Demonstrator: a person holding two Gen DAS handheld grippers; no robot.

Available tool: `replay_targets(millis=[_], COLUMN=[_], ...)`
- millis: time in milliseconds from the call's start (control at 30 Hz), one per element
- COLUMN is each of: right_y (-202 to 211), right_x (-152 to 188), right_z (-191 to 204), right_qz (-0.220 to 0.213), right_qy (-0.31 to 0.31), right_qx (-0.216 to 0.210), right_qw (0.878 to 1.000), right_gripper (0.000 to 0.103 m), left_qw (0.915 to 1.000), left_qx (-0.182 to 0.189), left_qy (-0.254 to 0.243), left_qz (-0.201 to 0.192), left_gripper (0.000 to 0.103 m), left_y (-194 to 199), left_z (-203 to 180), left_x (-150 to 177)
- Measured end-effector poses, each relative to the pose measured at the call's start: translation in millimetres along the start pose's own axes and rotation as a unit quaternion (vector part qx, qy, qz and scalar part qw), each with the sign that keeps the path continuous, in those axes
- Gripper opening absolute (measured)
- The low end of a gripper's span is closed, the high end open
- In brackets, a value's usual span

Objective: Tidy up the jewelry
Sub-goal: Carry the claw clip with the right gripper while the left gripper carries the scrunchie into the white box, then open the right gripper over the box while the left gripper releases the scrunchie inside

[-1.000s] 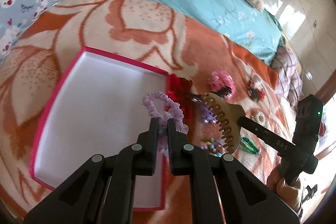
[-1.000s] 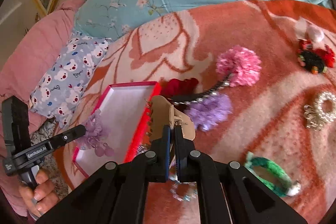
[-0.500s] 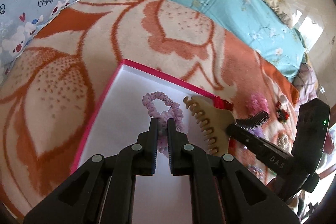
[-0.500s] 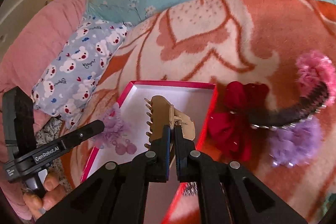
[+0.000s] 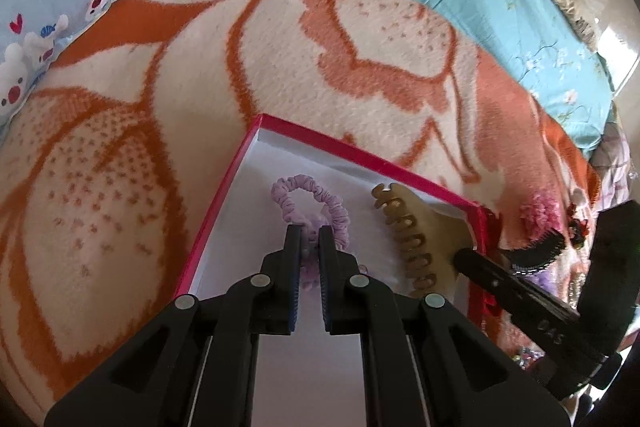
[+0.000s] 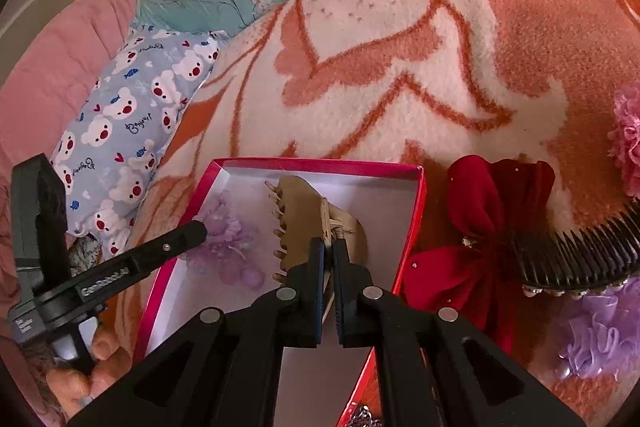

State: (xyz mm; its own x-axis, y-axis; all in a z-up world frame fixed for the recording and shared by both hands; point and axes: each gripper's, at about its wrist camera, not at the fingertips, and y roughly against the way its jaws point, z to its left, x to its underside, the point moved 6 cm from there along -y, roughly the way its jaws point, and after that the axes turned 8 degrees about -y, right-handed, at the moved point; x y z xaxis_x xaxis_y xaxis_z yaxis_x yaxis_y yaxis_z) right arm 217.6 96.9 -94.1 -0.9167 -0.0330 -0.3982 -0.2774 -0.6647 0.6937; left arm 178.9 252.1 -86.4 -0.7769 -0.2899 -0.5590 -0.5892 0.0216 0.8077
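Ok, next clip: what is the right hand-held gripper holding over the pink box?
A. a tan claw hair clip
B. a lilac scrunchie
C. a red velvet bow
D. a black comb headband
A: the right hand-held gripper is shut on the tan claw hair clip above the pink box; the lilac scrunchie is in the left hand-held gripper.

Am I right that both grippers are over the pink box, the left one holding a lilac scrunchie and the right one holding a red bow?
Not quite. The right gripper is shut on a tan hair claw, not the red bow, which lies on the blanket beside the pink box; the right wrist view shows this. The left gripper does hold the lilac scrunchie over the box.
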Motion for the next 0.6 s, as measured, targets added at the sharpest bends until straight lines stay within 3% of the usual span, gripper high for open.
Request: replay_targets(millis=[300,367,400,433,467,500,600], right_y=[-2.8,-2.2,-1.3,0.9,2.8,6.1,14.9], right_x=[-2.8,-2.3,-2.1,-1.7,-1.4,-1.2,-0.2], right_z=[1.9,2.6,2.9,3.7,4.5,5.5,8.3], right_qz=[0.008,0.011,0.012,0.011,0.009,0.006,0.003], right_qy=[0.001,-0.001,-0.001,-0.001,-0.001,-0.001,-0.001], right_qx=[-0.005,-0.007,-0.009,-0.011,-0.012,-0.015,-0.022], right_qw=[1.000,1.000,1.000,1.000,1.000,1.000,1.000], right_gripper=[0.010,0.018,0.030,0.040,0.041,0.041,0.041], left_qw=[0.9999,0.9998,0.9997,0.9996,0.9996,0.9996,0.9996], left_qx=[-0.009,-0.012,-0.013,-0.014,-0.014,-0.015,-0.018], left_qy=[-0.001,0.000,0.002,0.003,0.006,0.008,0.006], left_qz=[0.012,0.016,0.020,0.023,0.024,0.023,0.020], left_gripper=[0.010,0.018,0.021,0.032,0.045,0.050,0.052], left_y=[-8.8,-7.9,-7.8,-8.1,-6.8,-5.0,3.7], left_z=[3.5,4.3,5.0,5.3,6.0,6.5,4.0], left_x=[3.5,4.3,5.1,5.9,7.1,8.1,11.7])
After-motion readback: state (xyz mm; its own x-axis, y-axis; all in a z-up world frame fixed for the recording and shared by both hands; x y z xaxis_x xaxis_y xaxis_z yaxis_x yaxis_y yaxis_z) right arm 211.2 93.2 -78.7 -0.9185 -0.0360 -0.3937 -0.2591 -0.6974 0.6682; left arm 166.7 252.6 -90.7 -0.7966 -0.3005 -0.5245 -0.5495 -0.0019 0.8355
